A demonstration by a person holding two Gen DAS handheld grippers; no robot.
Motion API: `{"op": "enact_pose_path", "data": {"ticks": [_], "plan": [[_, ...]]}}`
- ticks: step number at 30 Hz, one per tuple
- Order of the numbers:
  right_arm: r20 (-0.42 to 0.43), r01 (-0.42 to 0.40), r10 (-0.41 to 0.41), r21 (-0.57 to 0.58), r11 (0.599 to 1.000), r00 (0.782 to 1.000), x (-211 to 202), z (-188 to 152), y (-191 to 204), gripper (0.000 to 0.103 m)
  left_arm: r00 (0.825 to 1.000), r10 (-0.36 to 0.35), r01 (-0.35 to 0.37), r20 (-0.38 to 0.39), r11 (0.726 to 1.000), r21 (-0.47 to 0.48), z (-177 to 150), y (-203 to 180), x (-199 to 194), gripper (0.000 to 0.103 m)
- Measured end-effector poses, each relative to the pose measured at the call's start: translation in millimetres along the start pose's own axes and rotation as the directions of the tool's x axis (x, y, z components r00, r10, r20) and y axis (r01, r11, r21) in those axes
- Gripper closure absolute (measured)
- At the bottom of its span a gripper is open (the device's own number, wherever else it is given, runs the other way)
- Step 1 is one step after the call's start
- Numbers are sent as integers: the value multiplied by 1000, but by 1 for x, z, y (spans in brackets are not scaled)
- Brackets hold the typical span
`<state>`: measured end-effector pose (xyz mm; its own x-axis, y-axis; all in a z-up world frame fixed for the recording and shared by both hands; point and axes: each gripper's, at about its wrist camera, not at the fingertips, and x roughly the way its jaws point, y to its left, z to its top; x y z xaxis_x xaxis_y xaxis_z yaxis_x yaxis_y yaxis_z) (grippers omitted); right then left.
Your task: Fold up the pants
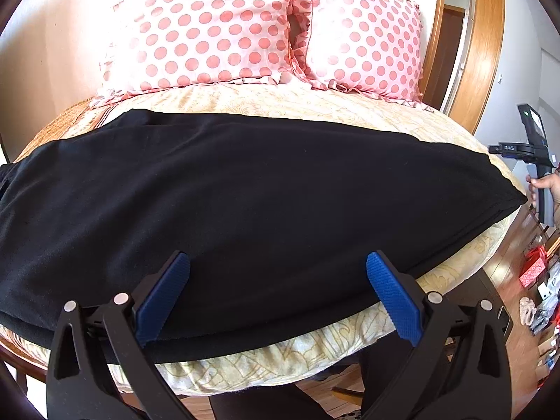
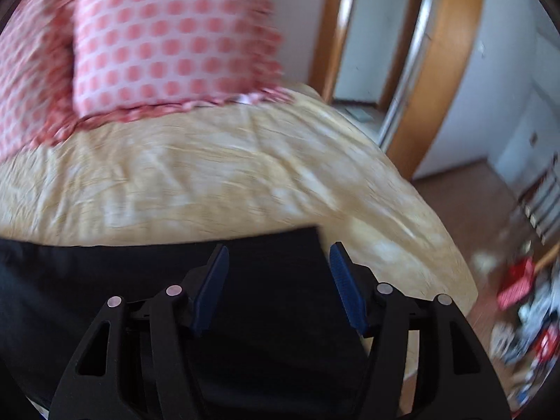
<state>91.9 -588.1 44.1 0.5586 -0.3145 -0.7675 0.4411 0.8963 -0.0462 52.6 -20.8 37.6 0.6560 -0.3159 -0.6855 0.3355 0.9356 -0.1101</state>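
The left gripper (image 1: 278, 294) is standing with its jaws wide apart, its blue pads (image 1: 162, 301) hovering over the near edge of the black pants (image 1: 245, 192) and clamping nothing. The right gripper (image 2: 278, 287) is likewise standing with its jaws apart, nothing pressed between the pads; it is positioned over the leg-end corner of the pants (image 2: 245, 280), and its view is blurred. In the left wrist view the right-hand tool and the hand (image 1: 544, 185) holding it are showing at the far right, just beside the pants' end.

The pants are lying flat and lengthwise across the yellow patterned bedspread (image 1: 315, 343), apparently already doubled leg on leg, with two pink dotted pillows (image 1: 206, 28) well behind them.

Judged step: neither tool is gripping, so the work is sitting between folds, with the next grasp being set up. The next move is calling for each gripper to descend onto an end or edge, pinch through all layers, then lift and carry that end across toward the other. Risk: catching only the top layer.
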Motion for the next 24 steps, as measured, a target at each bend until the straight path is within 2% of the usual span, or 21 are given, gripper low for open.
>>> {"op": "enact_pose_path", "data": {"ticks": [3, 6, 10, 16, 18, 20, 22, 24], "plan": [[-46, -34, 38, 87, 996, 998, 16, -12, -26, 41, 1000, 7, -7, -1, 1000, 6, 0, 0, 1, 2], [-48, -77, 83, 117, 990, 995, 21, -27, -31, 41, 1000, 10, -10, -2, 1000, 6, 0, -1, 1, 2], [1, -129, 130, 88, 988, 992, 13, -34, -22, 41, 1000, 14, -14, -5, 1000, 11, 0, -1, 1, 2], [11, -163, 162, 32, 986, 987, 22, -25, -8, 40, 1000, 21, -21, -8, 1000, 17, 0, -2, 2, 2], [17, -157, 157, 24, 987, 988, 23, -24, -6, 45, 1000, 20, -20, -7, 1000, 17, 0, -2, 2, 2], [26, -169, 169, 21, 985, 985, 22, -25, -6, 66, 1000, 20, -20, -4, 1000, 18, -1, -2, 2, 2], [30, -188, 187, 29, 982, 982, 20, -27, -7, 78, 1000, 25, -25, -3, 999, 22, -1, -3, 3, 2], [34, -189, 188, 28, 982, 982, 19, -29, -6, 80, 1000, 29, -29, -4, 999, 27, -1, -4, 3, 2]]}}
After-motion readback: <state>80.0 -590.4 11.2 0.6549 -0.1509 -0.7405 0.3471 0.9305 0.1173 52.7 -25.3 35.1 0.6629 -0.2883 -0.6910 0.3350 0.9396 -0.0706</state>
